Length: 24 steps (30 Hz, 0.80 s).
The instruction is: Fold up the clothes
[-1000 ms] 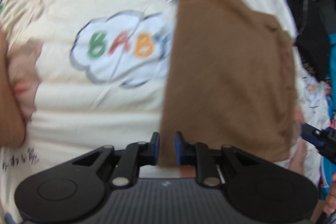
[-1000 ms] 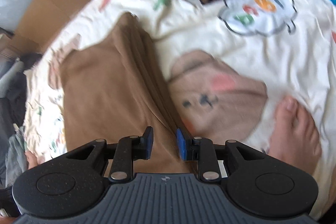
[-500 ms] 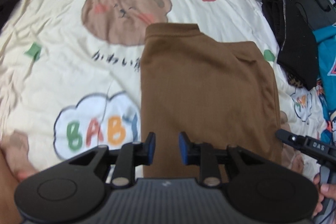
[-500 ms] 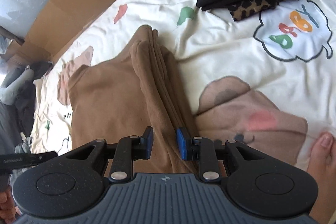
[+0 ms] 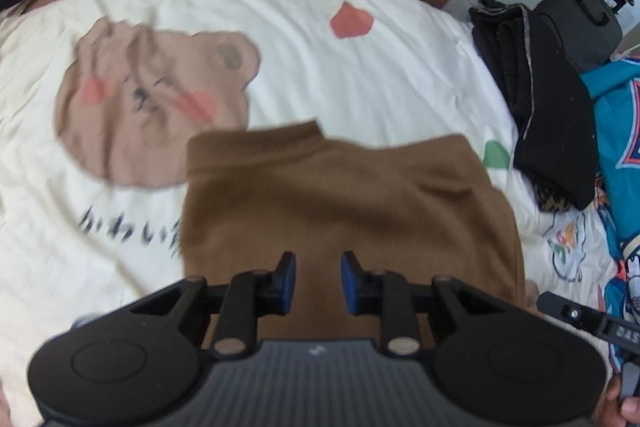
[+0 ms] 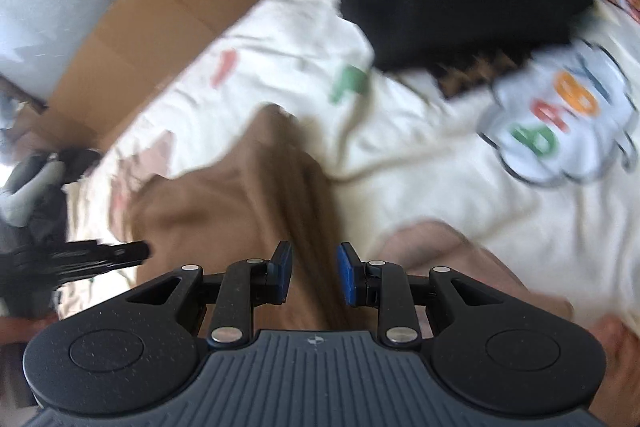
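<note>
Both tools, left tool [image 5: 316,281] and right tool [image 6: 313,273], hover spread over the brown garment [image 5: 344,211].

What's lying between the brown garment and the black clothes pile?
In the left wrist view, only cream blanket with a green patch separates the brown garment from the black clothes pile.

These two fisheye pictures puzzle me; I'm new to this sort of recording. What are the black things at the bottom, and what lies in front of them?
Each picture comes from a camera on a hand-held gripper, looking along its two fingers. A person holds one in each hand; there is no robot arm. The left gripper and right gripper both stand open and hold nothing. Before them lies a brown garment, partly folded, on a cream blanket printed with a bear and "BABY". A black garment lies at the blanket's edge, with a teal one beside it. Both pictures are blurred.
</note>
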{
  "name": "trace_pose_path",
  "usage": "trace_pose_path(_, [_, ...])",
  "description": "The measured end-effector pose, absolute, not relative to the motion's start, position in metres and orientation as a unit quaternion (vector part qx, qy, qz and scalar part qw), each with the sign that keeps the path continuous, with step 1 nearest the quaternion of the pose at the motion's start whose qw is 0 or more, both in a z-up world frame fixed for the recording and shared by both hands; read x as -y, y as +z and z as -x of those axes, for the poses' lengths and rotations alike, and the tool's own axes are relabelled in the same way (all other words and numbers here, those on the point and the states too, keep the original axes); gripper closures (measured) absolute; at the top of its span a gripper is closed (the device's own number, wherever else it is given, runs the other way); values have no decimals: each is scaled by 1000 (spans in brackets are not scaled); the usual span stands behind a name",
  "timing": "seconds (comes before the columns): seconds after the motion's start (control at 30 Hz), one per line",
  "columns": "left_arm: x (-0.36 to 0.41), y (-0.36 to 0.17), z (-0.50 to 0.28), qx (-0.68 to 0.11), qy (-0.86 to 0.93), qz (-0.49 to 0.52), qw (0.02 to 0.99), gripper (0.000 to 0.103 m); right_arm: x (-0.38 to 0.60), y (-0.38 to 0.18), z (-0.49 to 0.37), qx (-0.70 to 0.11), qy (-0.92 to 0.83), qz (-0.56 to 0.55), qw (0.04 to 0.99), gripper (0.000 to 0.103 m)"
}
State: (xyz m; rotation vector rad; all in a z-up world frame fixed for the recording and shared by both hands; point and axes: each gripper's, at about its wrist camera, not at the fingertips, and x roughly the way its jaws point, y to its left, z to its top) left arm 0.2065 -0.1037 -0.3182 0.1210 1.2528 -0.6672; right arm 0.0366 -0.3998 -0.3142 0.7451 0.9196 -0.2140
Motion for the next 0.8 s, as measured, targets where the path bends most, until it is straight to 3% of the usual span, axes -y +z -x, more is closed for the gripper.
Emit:
trace_pose_path(0.27, [128,-325,-230,-562,-344,-59,750,78,389,-323,-77,-411,-80,-371,829,76])
trace_pose_path(0.8, [105,-347,-265,-569,-325,-49,754,78,408,-353,-104,-390,-154,-420,805,76])
